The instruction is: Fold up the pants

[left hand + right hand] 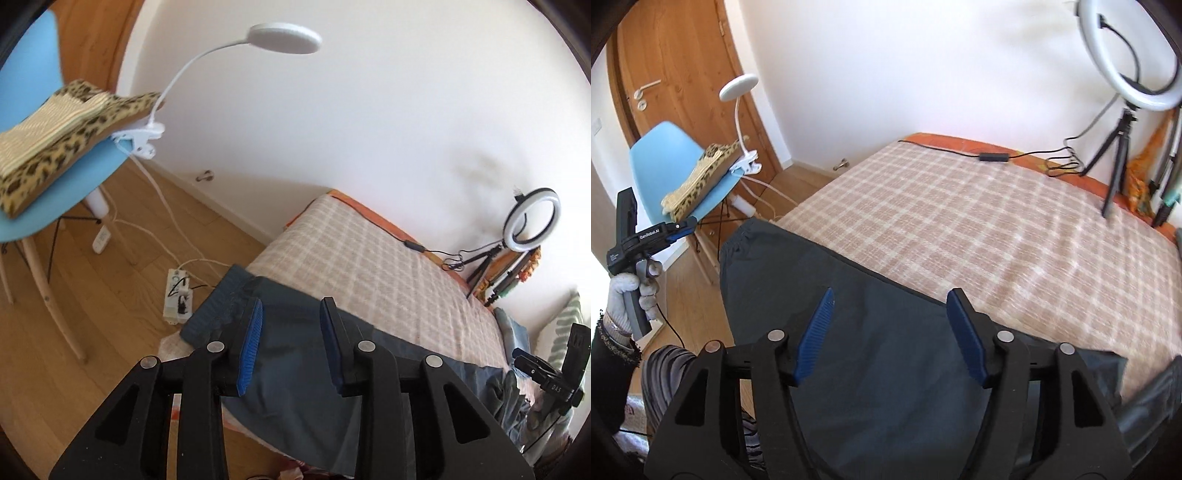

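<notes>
Dark blue-grey pants (295,362) lie along the near edge of the checked bed (369,258), waistband hanging over the corner at left. My left gripper (291,343) is open and empty above them. In the right wrist view the pants (886,369) spread flat below my right gripper (890,332), which is open and empty. The left gripper (679,227) shows at far left, held in a gloved hand off the bed's edge. The right gripper (546,373) shows at the far right of the left wrist view.
A blue chair (665,162) with a leopard-print cushion (55,147) and a clipped white lamp (280,37) stands left of the bed. A ring light on a tripod (1130,66) stands at the far right. A power strip and cables (177,295) lie on the wood floor.
</notes>
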A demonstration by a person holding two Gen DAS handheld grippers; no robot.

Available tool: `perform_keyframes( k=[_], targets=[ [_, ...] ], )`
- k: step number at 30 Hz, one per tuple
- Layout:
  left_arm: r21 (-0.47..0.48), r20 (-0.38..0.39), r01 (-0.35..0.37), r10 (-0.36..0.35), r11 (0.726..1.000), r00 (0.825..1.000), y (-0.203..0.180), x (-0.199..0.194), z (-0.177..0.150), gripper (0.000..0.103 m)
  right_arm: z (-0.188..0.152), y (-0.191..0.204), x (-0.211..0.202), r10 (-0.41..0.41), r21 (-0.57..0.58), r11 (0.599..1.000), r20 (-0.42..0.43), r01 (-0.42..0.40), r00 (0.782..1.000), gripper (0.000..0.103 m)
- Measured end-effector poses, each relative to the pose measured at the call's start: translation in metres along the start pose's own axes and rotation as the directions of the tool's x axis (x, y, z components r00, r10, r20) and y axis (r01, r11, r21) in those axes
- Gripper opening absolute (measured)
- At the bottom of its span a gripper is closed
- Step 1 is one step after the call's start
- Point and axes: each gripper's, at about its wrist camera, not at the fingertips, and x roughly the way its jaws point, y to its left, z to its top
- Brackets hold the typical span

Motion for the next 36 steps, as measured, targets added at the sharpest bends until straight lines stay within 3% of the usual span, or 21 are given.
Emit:
perform_keyframes(
  k=[4,5,7,9,12,15,16,22,26,29,33,36],
  targets=[
    [0.117,-0.038,0.11,-0.106,0.987,0.994,-0.063,-0.002,0.026,0.031,-0.031,-0.024,-0.055,-0.126,0.086,0.989,0.068,0.12,0.99,0.071],
    [0.139,-0.058,0.142,-0.135,0.98,0.989,-0.079,0.0,0.031,0.036,-0.037,-0.03,-0.066,-0.152,0.106,0.984,0.076,0.143,0.986,0.072],
    [0.189,-0.117,0.214,-0.194,0.958,0.974,-0.115,0.01,0.036,0.048,-0.049,-0.046,-0.089,-0.194,0.164,0.97,0.091,0.178,0.977,0.075],
    [0.232,-0.178,0.287,-0.25,0.929,0.952,-0.154,0.023,0.037,0.048,-0.064,-0.067,-0.113,-0.21,0.244,0.953,0.098,0.181,0.973,0.076],
    [0.299,-0.285,0.388,-0.307,0.872,0.908,-0.216,0.046,0.025,0.048,-0.088,-0.101,-0.143,-0.266,0.351,0.91,0.094,0.219,0.959,0.076],
    [0.305,-0.373,0.477,-0.358,0.824,0.856,-0.271,0.071,0.007,0.052,-0.11,-0.135,-0.171,-0.342,0.442,0.853,0.073,0.277,0.937,0.076],
    [0.301,-0.402,0.504,-0.372,0.809,0.837,-0.288,0.078,-0.002,0.056,-0.118,-0.146,-0.178,-0.366,0.469,0.832,0.064,0.296,0.928,0.076],
    [0.275,-0.57,0.633,-0.407,0.724,0.714,-0.375,0.129,-0.065,0.056,-0.16,-0.19,-0.209,-0.462,0.587,0.718,0.0,0.374,0.887,0.076],
    [0.224,-0.669,0.686,-0.403,0.692,0.625,-0.427,0.163,-0.108,0.056,-0.186,-0.21,-0.225,-0.501,0.645,0.649,-0.036,0.403,0.865,0.076],
    [0.216,-0.723,0.708,-0.377,0.673,0.579,-0.464,0.186,-0.141,0.056,-0.207,-0.225,-0.237,-0.508,0.692,0.608,-0.038,0.389,0.861,0.076],
    [0.216,-0.779,0.712,-0.322,0.668,0.538,-0.502,0.215,-0.181,0.056,-0.232,-0.241,-0.25,-0.528,0.746,0.546,-0.046,0.38,0.848,0.076],
    [0.232,-0.805,0.697,-0.269,0.678,0.529,-0.523,0.236,-0.204,0.056,-0.244,-0.251,-0.255,-0.512,0.788,0.518,-0.026,0.333,0.859,0.076]
  ],
)
